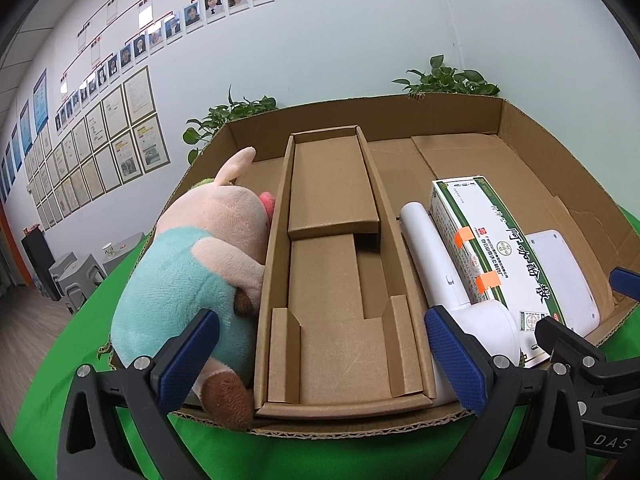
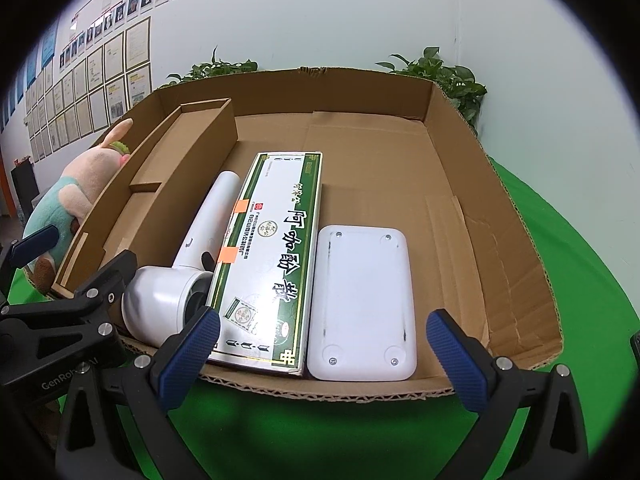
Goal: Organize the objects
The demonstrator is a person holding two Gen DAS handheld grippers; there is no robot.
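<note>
A shallow cardboard tray (image 1: 560,184) (image 2: 500,216) lies on a green cloth. In it, from left: a plush pig in teal (image 1: 192,272) (image 2: 76,196), a long cardboard insert box (image 1: 336,272) (image 2: 160,184), a white hair dryer (image 1: 452,280) (image 2: 180,276), a green-and-white carton (image 1: 500,248) (image 2: 276,256) and a flat white device (image 1: 560,276) (image 2: 362,304). My left gripper (image 1: 320,364) is open and empty at the tray's near edge, facing the insert box. My right gripper (image 2: 324,352) is open and empty at the near edge, facing the carton and white device.
Potted plants (image 1: 444,78) (image 2: 440,72) stand behind the tray against a white wall with framed papers. The tray's right part (image 2: 400,160) is bare cardboard. Green cloth (image 2: 580,240) surrounds the tray. Grey stools (image 1: 76,276) stand far left.
</note>
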